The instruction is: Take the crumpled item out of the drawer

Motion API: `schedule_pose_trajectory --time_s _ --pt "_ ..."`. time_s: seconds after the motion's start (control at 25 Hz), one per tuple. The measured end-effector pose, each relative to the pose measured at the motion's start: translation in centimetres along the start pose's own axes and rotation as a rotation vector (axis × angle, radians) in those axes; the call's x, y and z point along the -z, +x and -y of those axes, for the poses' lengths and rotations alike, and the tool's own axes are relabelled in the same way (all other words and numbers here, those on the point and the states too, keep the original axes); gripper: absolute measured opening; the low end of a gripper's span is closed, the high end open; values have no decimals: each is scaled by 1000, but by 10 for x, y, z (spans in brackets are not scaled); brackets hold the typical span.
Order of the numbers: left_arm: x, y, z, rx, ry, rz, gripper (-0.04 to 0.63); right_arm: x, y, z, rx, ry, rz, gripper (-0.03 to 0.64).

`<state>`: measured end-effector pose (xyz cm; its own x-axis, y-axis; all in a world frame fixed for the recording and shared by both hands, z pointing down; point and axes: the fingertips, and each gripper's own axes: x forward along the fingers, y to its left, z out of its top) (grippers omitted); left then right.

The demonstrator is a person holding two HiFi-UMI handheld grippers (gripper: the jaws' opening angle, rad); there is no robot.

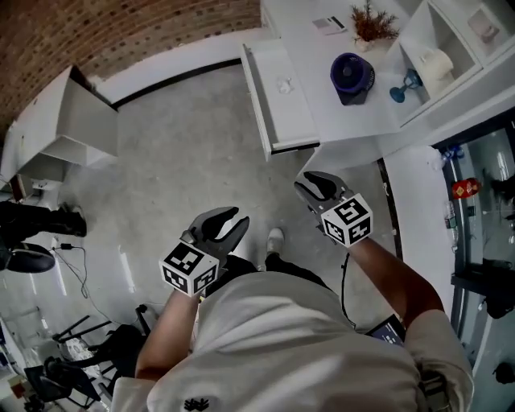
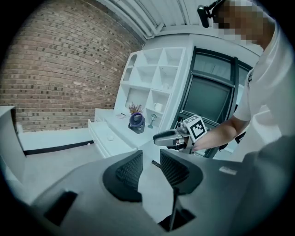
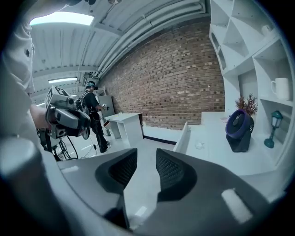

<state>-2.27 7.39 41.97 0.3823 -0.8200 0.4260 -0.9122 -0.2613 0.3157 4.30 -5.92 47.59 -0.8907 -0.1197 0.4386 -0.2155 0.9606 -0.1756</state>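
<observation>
A white drawer [image 1: 299, 121] stands pulled out from the white cabinet, and a small crumpled white item [image 1: 284, 83] lies inside it. The same drawer [image 2: 102, 139] and crumpled item [image 2: 109, 137] appear far ahead in the left gripper view. From the right gripper view, the crumpled item [image 3: 199, 145] lies behind the drawer front [image 3: 182, 134]. My left gripper [image 1: 232, 222] hangs open over the floor, well short of the drawer, holding nothing. My right gripper [image 1: 315, 185] is open and empty too, just below the drawer's near corner. Bare floor shows between both pairs of jaws.
On the cabinet top sit a purple fan [image 1: 352, 76], a blue lamp figure [image 1: 405, 85], a dried plant [image 1: 370, 24] and a card [image 1: 328, 24]. A mug [image 3: 280, 88] stands in the shelf unit. A white desk [image 1: 72, 121] is at the left. Another person [image 3: 94, 117] stands far off.
</observation>
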Motion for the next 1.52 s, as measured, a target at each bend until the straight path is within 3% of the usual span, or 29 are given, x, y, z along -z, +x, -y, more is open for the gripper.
schedule_pose_trajectory --time_s 0.44,0.6,1.12,1.52 --pt "-36 56 -69 31 -5 -28 115 -22 82 92 90 34 1 153" --pt "-50 77 -105 83 9 -33 119 -25 119 124 140 67 -25 163" --pt "-104 144 -254 295 78 -165 141 -29 270 238 334 158 -166 187" --pt "-120 187 -333 358 72 -231 152 -7 352 320 455 205 -242 218"
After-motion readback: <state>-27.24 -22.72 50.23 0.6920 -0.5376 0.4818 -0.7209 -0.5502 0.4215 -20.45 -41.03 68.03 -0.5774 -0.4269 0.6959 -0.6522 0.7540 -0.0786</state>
